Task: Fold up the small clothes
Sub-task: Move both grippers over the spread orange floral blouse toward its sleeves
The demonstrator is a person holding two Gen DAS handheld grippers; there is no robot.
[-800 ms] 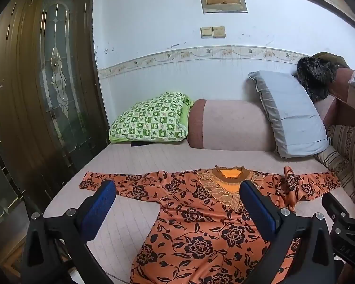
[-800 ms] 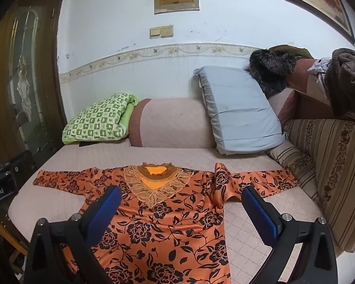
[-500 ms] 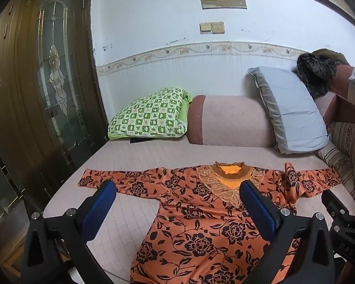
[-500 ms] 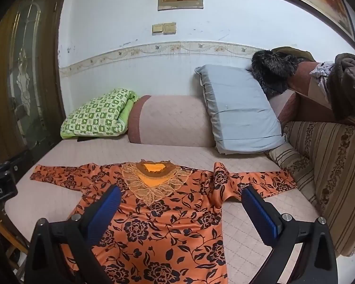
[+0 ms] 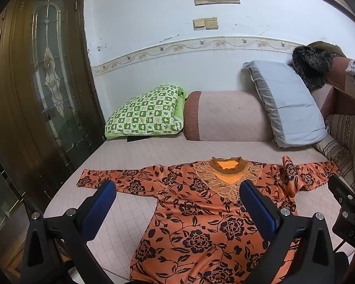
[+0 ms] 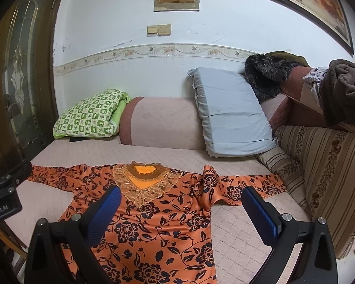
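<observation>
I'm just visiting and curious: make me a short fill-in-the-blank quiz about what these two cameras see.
1. The orange floral blouse lies spread flat on the ____.
2. The left gripper and the right gripper both have their fingers ____.
3. The checkered pillow is white and ____.
4. The pillow leaning on the sofa's corner is ____.

Missing words: bed; open; green; grey

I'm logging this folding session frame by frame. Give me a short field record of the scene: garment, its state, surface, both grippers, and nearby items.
garment: orange floral top
state: spread flat, unfolded, neckline toward pillows; one sleeve bunched near the shoulder
surface: pink quilted bed
left gripper: open, empty, above the top
right gripper: open, empty, above the top
nearby: green checked pillow, pink bolster, grey pillow
</observation>
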